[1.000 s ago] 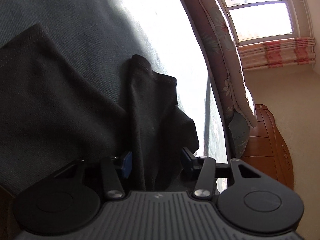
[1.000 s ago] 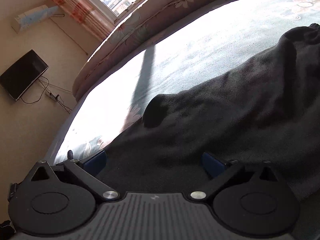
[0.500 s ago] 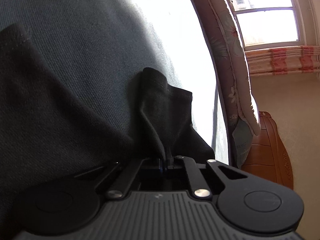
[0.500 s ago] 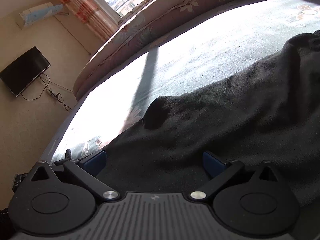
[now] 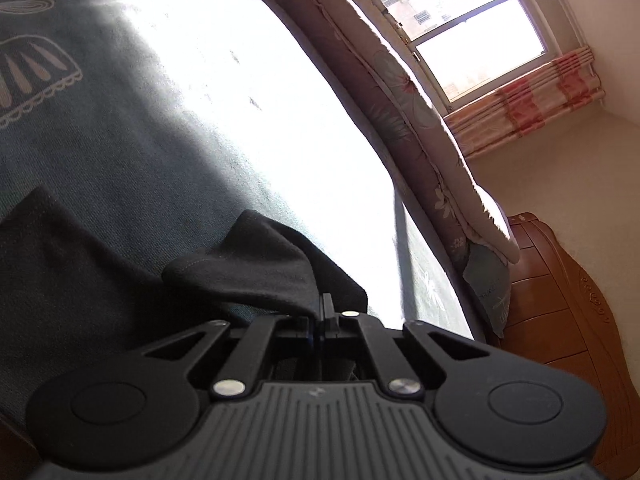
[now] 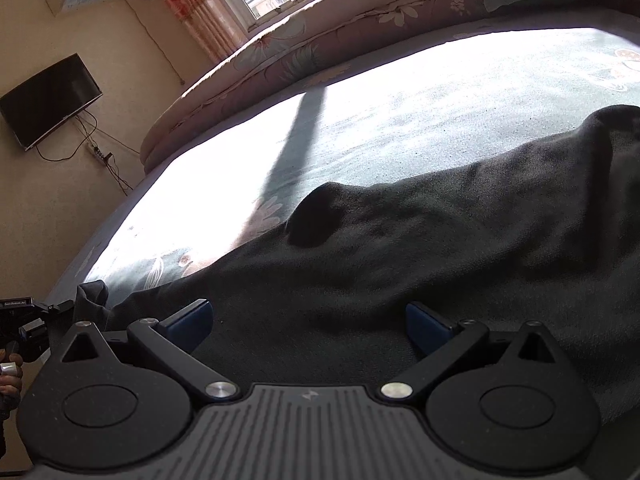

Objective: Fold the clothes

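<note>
Matt black knit garment (image 6: 440, 240); glossy wooden headboard (image 5: 560, 300)

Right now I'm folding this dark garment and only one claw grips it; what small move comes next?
Probably close the right claw on the dark garment: its jaws stand open over the cloth, while the left claw is already shut on a corner.

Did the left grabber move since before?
Yes. The left gripper, now pinching the black garment, has lifted: the window sits lower in its view and more bedspread shows.

One dark garment (image 6: 420, 248) lies on one bed (image 6: 400, 120); one quilt (image 5: 404, 120), one pillow (image 5: 490, 288), one television (image 6: 48, 100), two grippers.
</note>
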`<state>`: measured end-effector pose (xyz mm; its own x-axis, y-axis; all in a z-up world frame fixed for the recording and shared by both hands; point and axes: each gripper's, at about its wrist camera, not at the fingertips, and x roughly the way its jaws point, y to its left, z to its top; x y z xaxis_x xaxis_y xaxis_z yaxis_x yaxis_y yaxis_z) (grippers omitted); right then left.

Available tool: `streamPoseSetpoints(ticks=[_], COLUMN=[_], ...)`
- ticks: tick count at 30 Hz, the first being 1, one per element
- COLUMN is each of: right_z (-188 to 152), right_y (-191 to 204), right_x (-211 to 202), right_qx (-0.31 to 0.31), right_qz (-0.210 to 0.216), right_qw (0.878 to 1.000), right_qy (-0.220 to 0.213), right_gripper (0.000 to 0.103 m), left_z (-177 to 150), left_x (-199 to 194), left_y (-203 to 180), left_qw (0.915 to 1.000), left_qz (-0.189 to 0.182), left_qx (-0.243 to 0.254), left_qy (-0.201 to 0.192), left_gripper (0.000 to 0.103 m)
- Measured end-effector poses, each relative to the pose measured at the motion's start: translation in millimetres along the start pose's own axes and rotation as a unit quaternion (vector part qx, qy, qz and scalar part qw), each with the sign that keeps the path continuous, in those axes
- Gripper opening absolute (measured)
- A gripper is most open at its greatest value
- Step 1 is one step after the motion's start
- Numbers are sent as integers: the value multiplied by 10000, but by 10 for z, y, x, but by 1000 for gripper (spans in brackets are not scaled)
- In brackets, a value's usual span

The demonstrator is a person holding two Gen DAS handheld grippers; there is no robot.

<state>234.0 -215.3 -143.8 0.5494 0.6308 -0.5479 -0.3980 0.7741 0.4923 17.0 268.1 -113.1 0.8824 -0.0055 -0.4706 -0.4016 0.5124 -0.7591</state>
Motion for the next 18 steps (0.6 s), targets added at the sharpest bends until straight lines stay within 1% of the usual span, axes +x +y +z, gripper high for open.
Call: streamPoseSetpoints(ticks=[3,5,7,12,15,18], right_z=[-5,-7,-8,-8,-18,-28], right_y=[21,28,27,42,61,77], right_x=[-1,-2,-4,-10,-11,-15], right_qx=[-88,-128,-147,-187,-241,-314], right_qz=[-46,-65,-74,-102,-135,-167], right_qw=[9999,9999,9999,9998,9996,9993], right_qy=[17,26,29,40,46,59], right_gripper=[103,103,103,103,103,103], left_z=[2,-14,-52,-205,-296,-347], left_x=[-217,-360,-464,-600,-644,-605], left_y=[-10,19,12,8,76,159], left_qw=[9990,9979,9963,9928,9896,9882], left_qz=[243,359,498,765,1003,1229], left_qx=[161,177,313,498,624,514], left_qy=[-334,-509,-626,-771,-824,-750], left_gripper=[1,1,1,1,1,1])
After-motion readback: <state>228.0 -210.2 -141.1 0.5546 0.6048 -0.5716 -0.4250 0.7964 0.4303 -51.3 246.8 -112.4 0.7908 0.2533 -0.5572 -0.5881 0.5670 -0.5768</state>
